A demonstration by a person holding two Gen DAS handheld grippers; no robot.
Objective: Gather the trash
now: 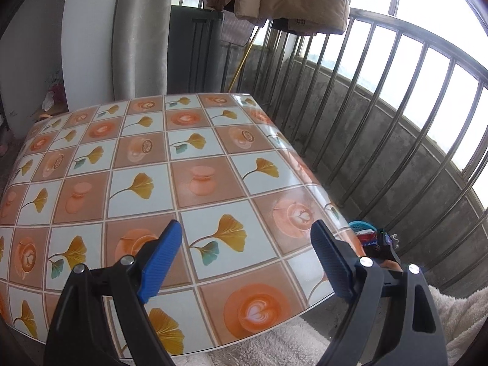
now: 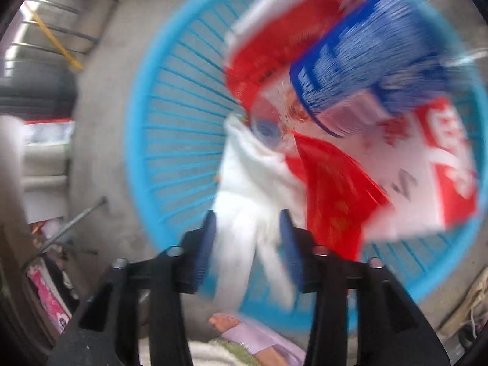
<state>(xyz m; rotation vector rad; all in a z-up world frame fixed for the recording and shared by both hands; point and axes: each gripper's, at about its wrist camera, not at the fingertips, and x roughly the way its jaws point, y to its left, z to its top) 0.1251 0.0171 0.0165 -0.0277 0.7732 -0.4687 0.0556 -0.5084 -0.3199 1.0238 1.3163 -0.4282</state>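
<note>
The table (image 1: 170,183), covered in a glossy cloth of coffee-cup and ginkgo-leaf squares, fills most of the left wrist view, with a metal railing (image 1: 396,122) running along its far right side. The left gripper (image 1: 247,259) is angled down over the near edge of the table, its blue-padded jaws spread wide with nothing between them.

Past the table's right corner sits the blue basket (image 1: 361,225) on the floor. In the right wrist view, which is blurred, the basket (image 2: 170,122) lies directly below, and the right gripper (image 2: 248,244) points steeply down into it. Its jaws stand partly apart with a white crumpled tissue (image 2: 250,201) between them; whether the pads press on it cannot be told. Red-and-white wrappers (image 2: 335,201) and a blue-printed packet (image 2: 366,70) already lie in the basket.
</note>
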